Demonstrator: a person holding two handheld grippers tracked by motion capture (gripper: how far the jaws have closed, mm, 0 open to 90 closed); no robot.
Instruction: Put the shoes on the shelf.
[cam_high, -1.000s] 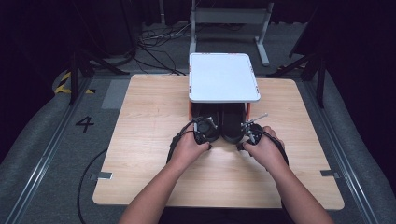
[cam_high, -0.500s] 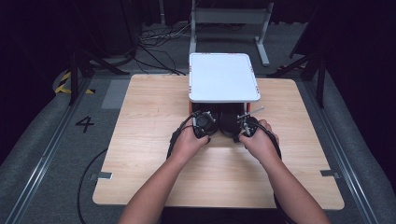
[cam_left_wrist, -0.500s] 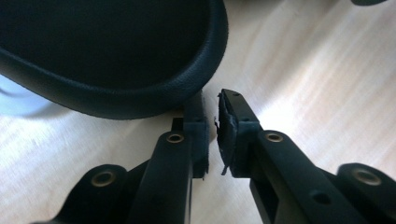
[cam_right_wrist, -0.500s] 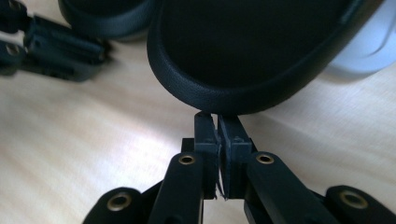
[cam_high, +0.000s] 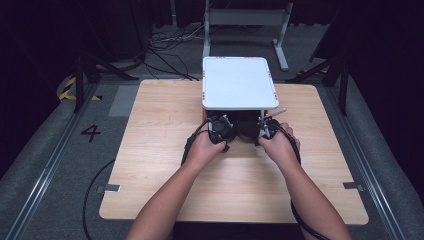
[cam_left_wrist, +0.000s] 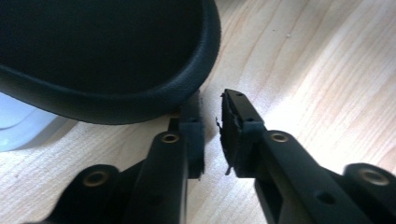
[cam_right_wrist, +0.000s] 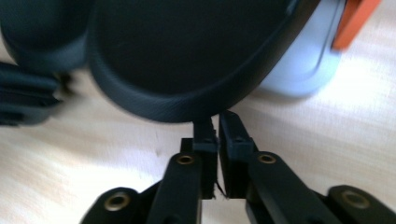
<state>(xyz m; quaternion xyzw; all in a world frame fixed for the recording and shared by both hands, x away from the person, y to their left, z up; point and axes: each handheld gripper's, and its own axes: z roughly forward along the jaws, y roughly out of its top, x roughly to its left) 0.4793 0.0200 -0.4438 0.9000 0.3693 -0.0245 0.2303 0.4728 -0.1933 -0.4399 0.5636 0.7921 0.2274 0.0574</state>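
Observation:
A white flat-topped box (cam_high: 239, 82) with orange corner trim stands at the table's far middle. Just in front of it lie two black padded oval pieces (cam_high: 239, 128). My left gripper (cam_high: 223, 134) is at their left side. In the left gripper view its jaws (cam_left_wrist: 211, 100) have just been opening; a small gap holds nothing, and the black pad (cam_left_wrist: 107, 56) sits just beyond the left jaw. My right gripper (cam_high: 262, 132) is at their right. Its jaws (cam_right_wrist: 215, 119) have eased apart to a thin slit and stay almost together, tips at the rim of the black pad (cam_right_wrist: 187, 51).
The wooden table (cam_high: 165, 125) has bare board to the left, right and front of the hands. Black cables (cam_high: 190, 145) trail from both grippers. A metal stand (cam_high: 245, 20) and floor cables lie beyond the table's far edge.
The right hand has slid a little toward the white box and inward. The left hand has stayed nearly in place. The black pieces now sit closer under the box's front edge.

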